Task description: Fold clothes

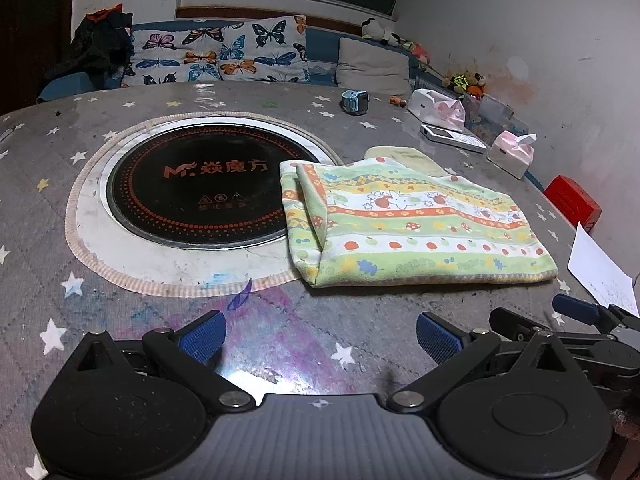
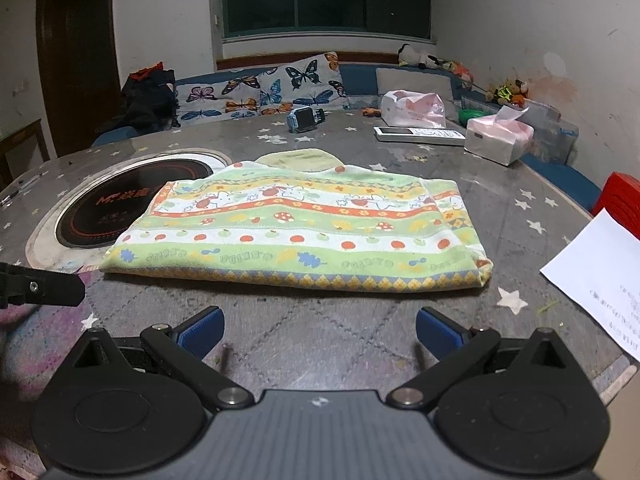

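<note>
Folded garment (image 2: 296, 228) on table (image 2: 360, 320) (both grippers empty, open).

White paper (image 2: 600, 268) (print too small to read) runs off frame.

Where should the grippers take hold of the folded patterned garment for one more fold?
Probably the short right end of the garment, near its corner: the layers stack there and the right gripper hangs open just in front, so it could come in low from the near side.

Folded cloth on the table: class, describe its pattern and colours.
The folded cloth has pale green, white and orange bands printed with fruit, mushrooms and flowers; clearest in the right wrist view.
</note>
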Demonstrator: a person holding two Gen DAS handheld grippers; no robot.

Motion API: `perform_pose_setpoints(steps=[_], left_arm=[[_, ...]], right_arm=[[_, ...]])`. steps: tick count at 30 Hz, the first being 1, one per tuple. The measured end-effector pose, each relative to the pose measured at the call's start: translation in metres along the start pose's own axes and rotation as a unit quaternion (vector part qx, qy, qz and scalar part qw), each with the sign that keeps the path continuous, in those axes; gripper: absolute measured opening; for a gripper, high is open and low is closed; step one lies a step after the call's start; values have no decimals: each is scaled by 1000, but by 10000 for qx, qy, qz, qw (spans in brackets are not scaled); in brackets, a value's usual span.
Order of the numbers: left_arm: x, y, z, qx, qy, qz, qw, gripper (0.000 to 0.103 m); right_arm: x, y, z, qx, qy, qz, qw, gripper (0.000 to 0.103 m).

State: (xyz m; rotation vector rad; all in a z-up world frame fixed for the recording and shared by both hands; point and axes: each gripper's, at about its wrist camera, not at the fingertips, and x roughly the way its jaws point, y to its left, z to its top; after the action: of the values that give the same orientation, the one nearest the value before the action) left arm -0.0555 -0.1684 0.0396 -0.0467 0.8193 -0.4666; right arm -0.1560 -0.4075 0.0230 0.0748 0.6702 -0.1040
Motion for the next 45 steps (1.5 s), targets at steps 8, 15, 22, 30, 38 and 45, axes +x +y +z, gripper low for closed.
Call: perform_pose_setpoints(steps=[8, 15, 22, 30, 38, 45], left_arm=[[3, -2, -4, 21, 56, 28, 10000, 103], [5, -6, -5, 46, 81, 4, 10000, 103], [6, -10, -7, 76, 118, -8, 9999, 103], [7, -13, -7, 94, 150, -57, 9998, 103], [9, -15, -7, 102, 188, -125, 9997, 103], [11, -16, -7, 92, 225, -137, 9996, 103]], right_arm=[[2, 1, -1, 80, 77, -10, 9999, 103], [3, 0, -2, 122, 108, -18, 9999, 103], [3, -2, -2, 149, 108, -14, 9998, 103], [4, -3, -3, 185, 133, -3, 9997, 103], [5, -4, -3, 208, 149, 4, 9997, 103], [6, -5, -2, 220, 150, 19, 9996, 103]])
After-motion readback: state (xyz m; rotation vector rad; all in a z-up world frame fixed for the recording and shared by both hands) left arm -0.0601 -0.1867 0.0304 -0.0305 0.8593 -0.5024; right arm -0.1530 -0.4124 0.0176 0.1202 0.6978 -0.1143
